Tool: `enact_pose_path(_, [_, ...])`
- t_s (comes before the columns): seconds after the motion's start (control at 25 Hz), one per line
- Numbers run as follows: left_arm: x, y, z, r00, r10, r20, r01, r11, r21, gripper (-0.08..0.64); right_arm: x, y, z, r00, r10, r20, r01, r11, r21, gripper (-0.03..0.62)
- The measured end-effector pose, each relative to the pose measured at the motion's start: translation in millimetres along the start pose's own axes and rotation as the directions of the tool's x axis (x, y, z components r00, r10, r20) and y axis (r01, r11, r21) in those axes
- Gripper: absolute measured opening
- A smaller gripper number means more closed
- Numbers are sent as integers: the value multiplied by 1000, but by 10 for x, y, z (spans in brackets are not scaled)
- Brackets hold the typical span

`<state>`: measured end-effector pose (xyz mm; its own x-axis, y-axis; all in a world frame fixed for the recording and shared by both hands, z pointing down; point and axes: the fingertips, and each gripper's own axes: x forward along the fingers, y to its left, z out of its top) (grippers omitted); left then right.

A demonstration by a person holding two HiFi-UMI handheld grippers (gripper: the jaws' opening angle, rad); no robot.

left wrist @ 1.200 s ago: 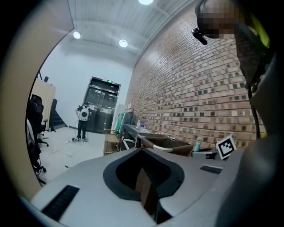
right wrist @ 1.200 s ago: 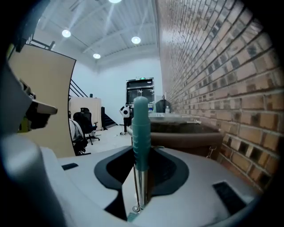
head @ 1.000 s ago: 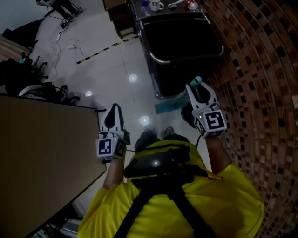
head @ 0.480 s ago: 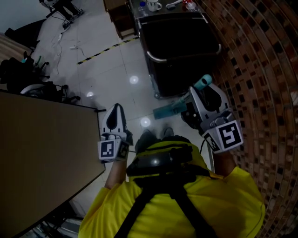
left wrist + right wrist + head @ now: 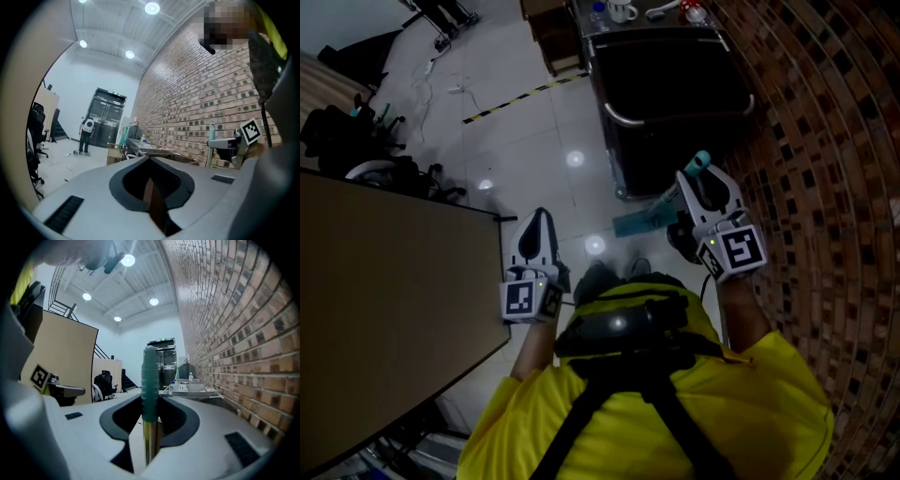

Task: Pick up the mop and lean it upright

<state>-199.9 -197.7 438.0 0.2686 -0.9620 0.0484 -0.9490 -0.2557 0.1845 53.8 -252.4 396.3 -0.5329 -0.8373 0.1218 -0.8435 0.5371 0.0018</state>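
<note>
Mop handle (image 5: 150, 376) between right gripper (image 5: 150, 404) jaws

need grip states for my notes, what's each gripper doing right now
left gripper: closed, empty
right gripper: closed on the mop handle

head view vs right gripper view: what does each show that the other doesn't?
Head view only: the mop head down at the floor, and the striped floor tape.
Right gripper view only: the ceiling lights and the dark door at the far end.
Both: the right claw shut on the mop handle, the left claw and the brick wall.
</note>
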Motion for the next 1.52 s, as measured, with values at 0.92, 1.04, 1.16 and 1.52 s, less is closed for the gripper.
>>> enact_pose_path(0.92, [-255, 163, -392, 987, 71, -143, -68, 997, 26, 3, 1581, -837, -2558, 943, -91, -319, 119, 990, 71, 120])
enact_pose_path(1.04, [-238, 138, -413, 987, 69, -144, -67, 998, 18, 3, 1671, -893, -2568, 942, -113, -316, 144, 986, 78, 121])
enact_pose_path(1.16, [-222, 137, -442, 986, 66, -154, -65, 998, 13, 3, 1754, -885, -2608, 937, -88, -337, 131, 986, 107, 124])
enact_pose_path(1.52, [-113, 148, -443, 987, 58, -147, -58, 998, 1, 3, 1446, -830, -2732, 923, -91, -375, 138, 985, 101, 322])
